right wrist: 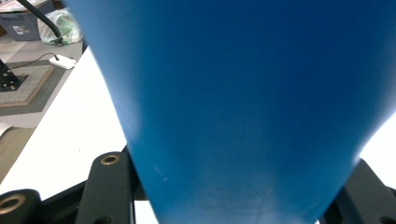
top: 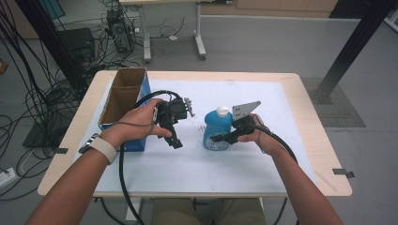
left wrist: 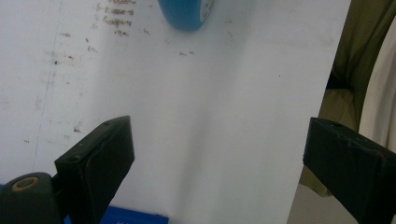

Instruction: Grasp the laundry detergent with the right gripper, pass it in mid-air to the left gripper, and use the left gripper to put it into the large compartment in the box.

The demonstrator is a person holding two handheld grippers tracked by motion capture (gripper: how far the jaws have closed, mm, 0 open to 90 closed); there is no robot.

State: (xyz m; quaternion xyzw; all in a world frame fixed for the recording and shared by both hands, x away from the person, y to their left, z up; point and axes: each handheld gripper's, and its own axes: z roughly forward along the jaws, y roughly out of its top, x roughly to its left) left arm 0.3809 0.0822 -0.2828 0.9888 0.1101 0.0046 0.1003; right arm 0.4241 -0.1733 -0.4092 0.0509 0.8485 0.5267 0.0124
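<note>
From the high view, the blue plastic bottle with a white cap [top: 217,129] stands upright near the middle of the white-topped table [top: 281,154], a little toward the right edge. The right gripper [top: 219,138] is clamped on its lower body from the side. The left gripper [top: 176,140] hangs released over the table, just beside the open brown-and-blue cardboard box [top: 123,96] that sits near the left edge, apart from the bottle.

In the left gripper view the jaws stand wide with nothing between them — bare table below, and the rounded base of the blue bottle [left wrist: 187,14] farther off at the top.

In the right gripper view the bottle's smooth blue wall [right wrist: 243,107] sits squeezed between the two black jaws.

My guess is that the bottle has some weight if it's full, and that its glossy plastic could slip or dent under a hard squeeze. A hold on the broad body looks steadier than one at the narrow neck — though low down as it is, the bottle may tip when lifted.
</note>
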